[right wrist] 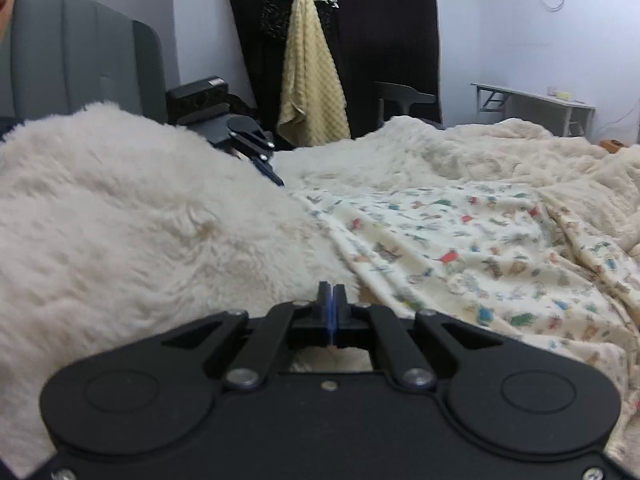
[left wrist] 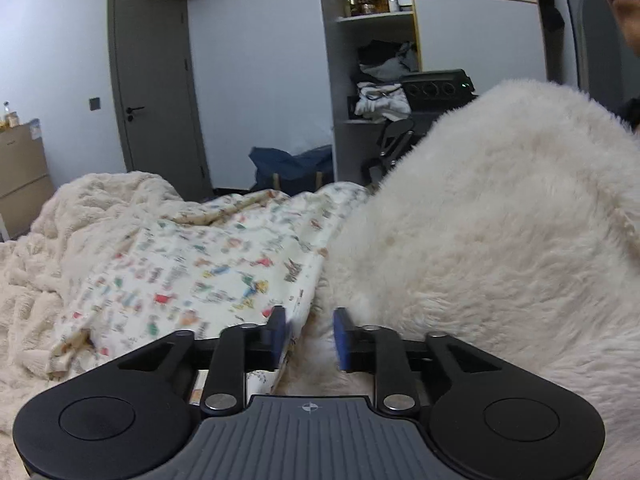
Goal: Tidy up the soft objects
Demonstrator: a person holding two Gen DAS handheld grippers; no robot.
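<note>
A big white fluffy pillow (left wrist: pixel 480 220) fills the right of the left wrist view and the left of the right wrist view (right wrist: pixel 120 220). It lies on a cream sheet printed with small coloured figures (left wrist: pixel 192 272) (right wrist: pixel 480 248). My left gripper (left wrist: pixel 310 328) is open, its blue pads (left wrist: pixel 342 336) straddling the line where the pillow's edge meets the sheet. My right gripper (right wrist: pixel 332 292) is shut, tips against the pillow's fur, and nothing shows between the pads. Each gripper shows behind the pillow in the other's view, right (left wrist: pixel 396 136) and left (right wrist: pixel 252 140).
A cream plush blanket (left wrist: pixel 80 220) (right wrist: pixel 500 148) is bunched across the far side of the bed. A grey door (left wrist: pixel 156 92), open shelves with clothes (left wrist: pixel 380 80) and a blue bag (left wrist: pixel 296 168) stand beyond. A yellow towel (right wrist: pixel 312 72) hangs from hangers. A person stands close by.
</note>
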